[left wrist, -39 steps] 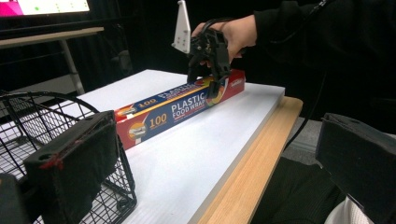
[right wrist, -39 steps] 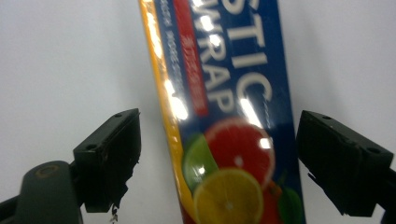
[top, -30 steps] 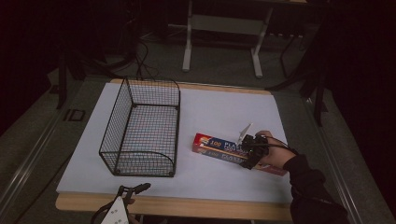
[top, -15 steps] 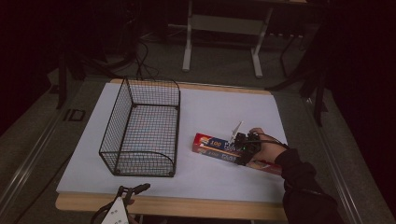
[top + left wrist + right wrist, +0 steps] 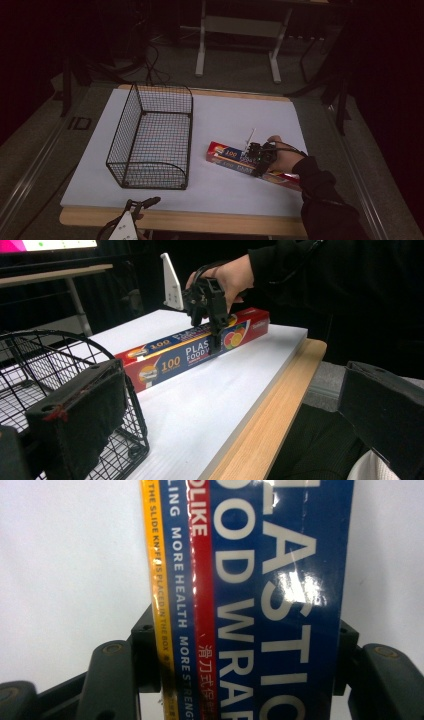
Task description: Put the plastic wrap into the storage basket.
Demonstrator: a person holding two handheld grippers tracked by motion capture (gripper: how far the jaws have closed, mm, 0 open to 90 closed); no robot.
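Note:
A long red and blue plastic wrap box (image 5: 230, 155) lies flat on the white table top, right of the wire basket (image 5: 122, 135). My right gripper (image 5: 259, 159) reaches down over the box's middle; its jaws have just been closing and now press on both long sides of the box (image 5: 270, 595). The left gripper view shows that grip from the side, with the right gripper (image 5: 214, 335) clamped on the box (image 5: 170, 357). My left gripper (image 5: 137, 210) hovers at the table's front edge, and its jaws stand wide apart with nothing between them (image 5: 230, 425).
The black wire basket (image 5: 30, 365) stands with nothing in it on the left half of the white board (image 5: 225, 115). A wooden table edge (image 5: 200, 220) runs along the front. Desk legs and cables stand on the dark floor beyond the far edge.
The right hand slid a little to the left along the box and lowered onto it. Its jaws came together on the box's sides. The left gripper stayed put.

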